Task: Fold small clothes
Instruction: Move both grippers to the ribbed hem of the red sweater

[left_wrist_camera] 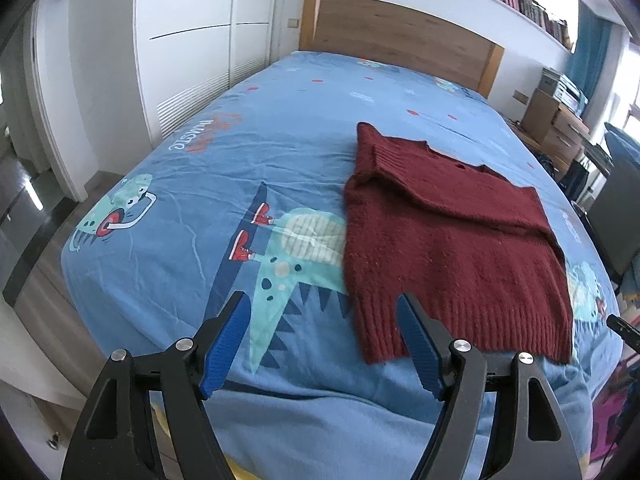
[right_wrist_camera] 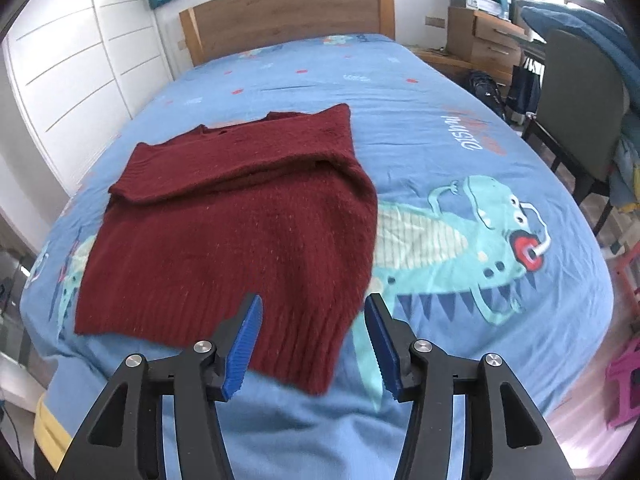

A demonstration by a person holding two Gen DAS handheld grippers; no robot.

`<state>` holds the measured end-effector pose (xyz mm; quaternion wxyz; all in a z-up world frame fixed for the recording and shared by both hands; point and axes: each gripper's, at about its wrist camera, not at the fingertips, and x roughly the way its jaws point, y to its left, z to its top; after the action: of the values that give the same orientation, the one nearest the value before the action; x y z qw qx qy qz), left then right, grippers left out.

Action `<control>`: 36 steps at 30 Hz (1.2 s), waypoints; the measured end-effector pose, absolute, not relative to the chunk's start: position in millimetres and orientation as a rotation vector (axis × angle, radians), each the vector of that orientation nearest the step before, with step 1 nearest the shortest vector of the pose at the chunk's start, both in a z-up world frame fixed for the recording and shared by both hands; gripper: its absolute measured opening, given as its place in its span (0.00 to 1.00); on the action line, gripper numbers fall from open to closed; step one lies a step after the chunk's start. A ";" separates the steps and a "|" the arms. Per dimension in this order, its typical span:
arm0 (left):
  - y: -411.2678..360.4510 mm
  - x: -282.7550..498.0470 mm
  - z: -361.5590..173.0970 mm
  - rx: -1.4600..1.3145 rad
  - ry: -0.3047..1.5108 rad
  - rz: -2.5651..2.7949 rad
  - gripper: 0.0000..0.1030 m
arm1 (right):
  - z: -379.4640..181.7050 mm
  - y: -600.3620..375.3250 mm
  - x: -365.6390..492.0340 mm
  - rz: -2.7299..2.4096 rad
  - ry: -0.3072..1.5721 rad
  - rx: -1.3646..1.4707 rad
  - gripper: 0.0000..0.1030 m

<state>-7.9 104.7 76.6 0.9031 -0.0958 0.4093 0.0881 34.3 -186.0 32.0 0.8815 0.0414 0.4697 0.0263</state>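
Observation:
A dark red knitted sweater [left_wrist_camera: 448, 240] lies flat on the blue dinosaur-print bed sheet [left_wrist_camera: 240, 152], with both sleeves folded in across its chest. The left gripper [left_wrist_camera: 322, 304] hovers open above the sheet, just left of the sweater's ribbed hem, with nothing between its blue pads. From the right wrist view the same sweater [right_wrist_camera: 240, 224] fills the middle, and the sheet [right_wrist_camera: 440, 100] spreads to its right. The right gripper [right_wrist_camera: 314, 306] hangs open over the hem's right corner, holding nothing.
A wooden headboard [left_wrist_camera: 400, 32] closes the far end of the bed. White wardrobe doors [left_wrist_camera: 192, 40] stand on the left side. A chair [right_wrist_camera: 576, 104] and wooden drawers [right_wrist_camera: 488, 40] stand to the right of the bed. A pink stool [right_wrist_camera: 624, 380] sits on the floor.

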 end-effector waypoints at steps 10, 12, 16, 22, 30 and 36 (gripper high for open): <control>89.5 -17.0 79.9 -0.151 0.853 0.176 0.68 | 15.3 -203.7 -2.5 0.035 0.995 0.162 0.59; 84.9 -16.9 82.6 -0.138 0.849 0.184 0.68 | 11.7 -208.2 -7.8 0.030 0.993 0.188 0.60; 73.3 -16.0 84.6 -0.096 0.842 0.196 0.72 | 4.5 -213.4 -15.4 0.023 1.002 0.207 0.60; 66.7 -5.9 79.5 -0.065 0.853 0.179 0.73 | -3.1 -221.7 -22.6 -0.002 1.024 0.251 0.61; 70.0 5.5 78.2 -0.060 0.841 0.179 0.73 | -2.5 -227.5 -16.1 -0.037 1.034 0.265 0.65; 73.1 10.9 73.5 -0.069 0.844 0.178 0.73 | 0.9 -226.9 -4.5 -0.043 1.042 0.257 0.69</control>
<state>10.9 73.1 73.5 0.9079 -0.0336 0.4089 0.0861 -4.5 -226.9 0.9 0.8592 0.1223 0.4963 -0.0207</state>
